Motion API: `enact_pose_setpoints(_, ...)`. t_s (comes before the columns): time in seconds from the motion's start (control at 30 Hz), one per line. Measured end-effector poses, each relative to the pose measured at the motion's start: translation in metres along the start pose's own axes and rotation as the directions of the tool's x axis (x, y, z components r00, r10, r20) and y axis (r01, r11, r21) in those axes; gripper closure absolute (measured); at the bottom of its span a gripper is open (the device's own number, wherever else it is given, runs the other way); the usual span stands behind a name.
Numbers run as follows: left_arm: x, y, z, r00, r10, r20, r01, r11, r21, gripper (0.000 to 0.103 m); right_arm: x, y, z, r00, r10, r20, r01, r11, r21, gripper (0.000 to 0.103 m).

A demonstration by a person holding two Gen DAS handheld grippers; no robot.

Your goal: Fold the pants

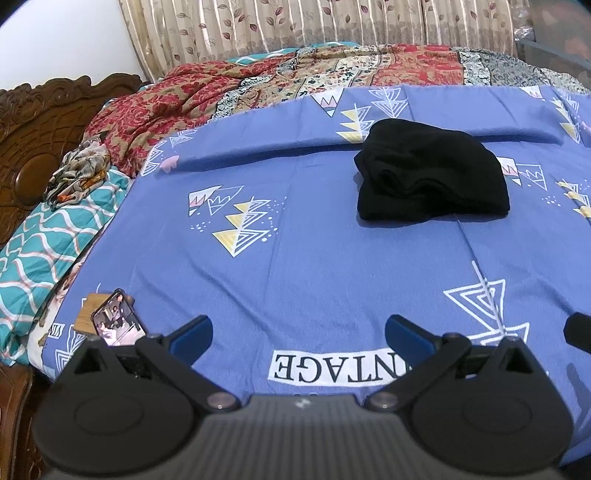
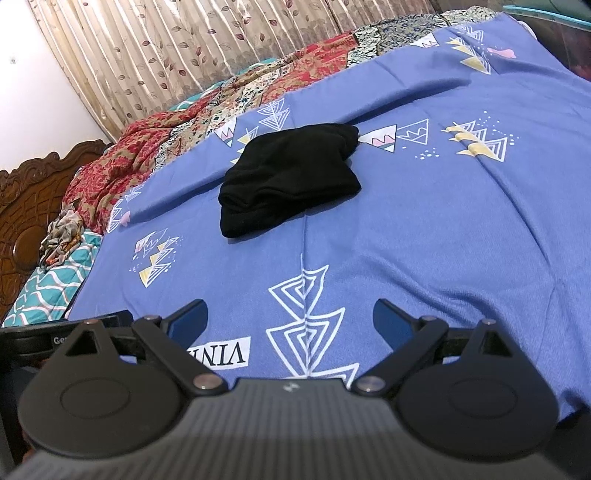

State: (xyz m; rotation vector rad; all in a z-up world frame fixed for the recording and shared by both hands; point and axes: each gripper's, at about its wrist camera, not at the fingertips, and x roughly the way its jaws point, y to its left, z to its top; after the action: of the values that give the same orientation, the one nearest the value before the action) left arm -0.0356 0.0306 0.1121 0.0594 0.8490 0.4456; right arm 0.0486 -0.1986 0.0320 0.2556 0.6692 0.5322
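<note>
Lying on the blue sheet [image 1: 295, 240] of the bed, the black pants [image 1: 432, 173] are seen folded into a small, thick bundle. The bundle is placed toward the far edge of the sheet, just in front of a long raised fold in the cloth. Soft wavy layers are shown along its near side.

The left gripper [image 1: 298, 334] is held low over the near edge of the sheet, well apart from the pants. Its two blue fingers [image 1: 192, 334] are spread wide apart, and nothing is held between them — only the sheet and a white label with black letters are seen below. The right gripper [image 2: 290, 319] is held over the near edge too, also well apart from the pants. Its fingers [image 2: 190, 319] are spread wide as well, with nothing gripped.

A phone [image 1: 118, 319] with a lit screen is laid near the left corner of the sheet, just beside the left gripper. A red patterned blanket [image 1: 177, 99] is bunched along the far left side of the bed. A teal cloth [image 1: 48, 240] with white wavy lines is seen at the left edge, next to a carved wooden headboard [image 1: 37, 136]. A leafy curtain [image 1: 295, 26] is hung behind the bed.
</note>
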Motion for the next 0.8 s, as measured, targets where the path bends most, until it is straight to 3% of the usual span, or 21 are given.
enact_pose_setpoints(0.8,0.0040,-0.0054,-0.0010,1.000,0.012,-0.025,-0.011,1.000,0.025,0.000,0.0006,-0.0017,-0.0009,1.000,-0.002,-0.001,0.002,1.000,0.010,0.005)
